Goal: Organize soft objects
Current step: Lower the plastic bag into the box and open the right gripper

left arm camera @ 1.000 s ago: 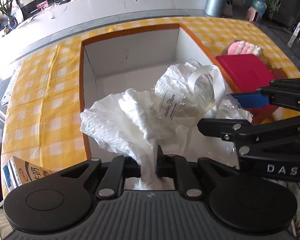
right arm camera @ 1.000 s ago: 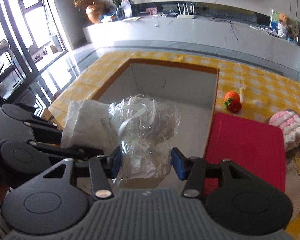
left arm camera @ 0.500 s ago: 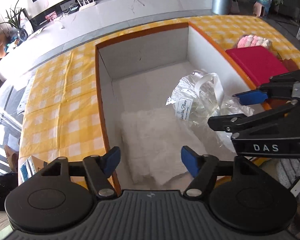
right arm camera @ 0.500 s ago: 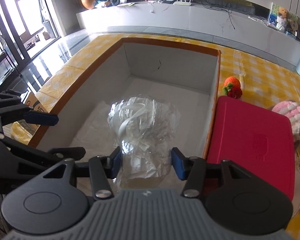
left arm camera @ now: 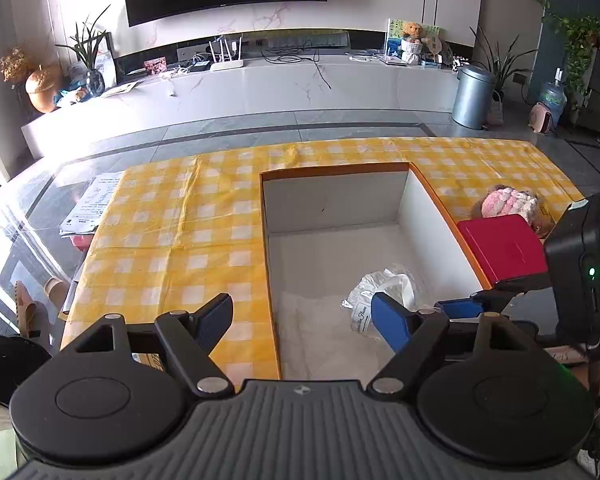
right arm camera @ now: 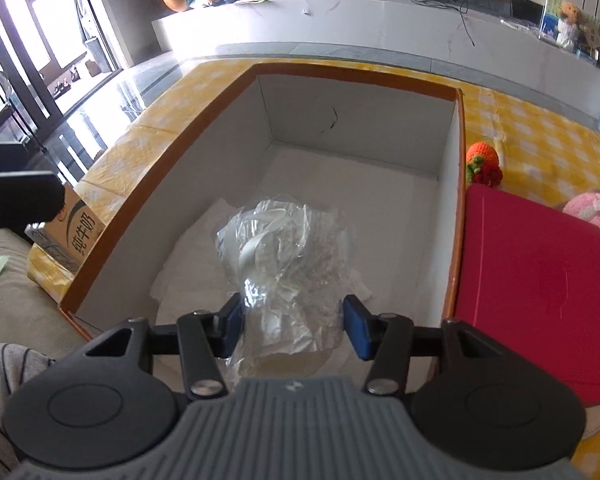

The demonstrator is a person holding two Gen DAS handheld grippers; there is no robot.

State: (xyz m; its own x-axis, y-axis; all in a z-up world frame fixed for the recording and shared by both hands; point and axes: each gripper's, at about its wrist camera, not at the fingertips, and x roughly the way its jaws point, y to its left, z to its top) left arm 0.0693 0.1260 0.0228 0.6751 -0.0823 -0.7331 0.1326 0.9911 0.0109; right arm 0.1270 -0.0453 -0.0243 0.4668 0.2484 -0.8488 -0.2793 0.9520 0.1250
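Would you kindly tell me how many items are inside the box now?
2: a white cloth flat on the floor, and a clear plastic bag above it, between the right gripper's fingers.

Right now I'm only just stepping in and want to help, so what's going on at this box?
A person is packing soft things into the open box. The right gripper holds a crinkled clear plastic bundle low inside it, fingers on both sides. The left gripper has just been opening; nothing is between its fingers, and a white cloth lies on the box floor. A pink knitted piece and the red lid sit outside the box.
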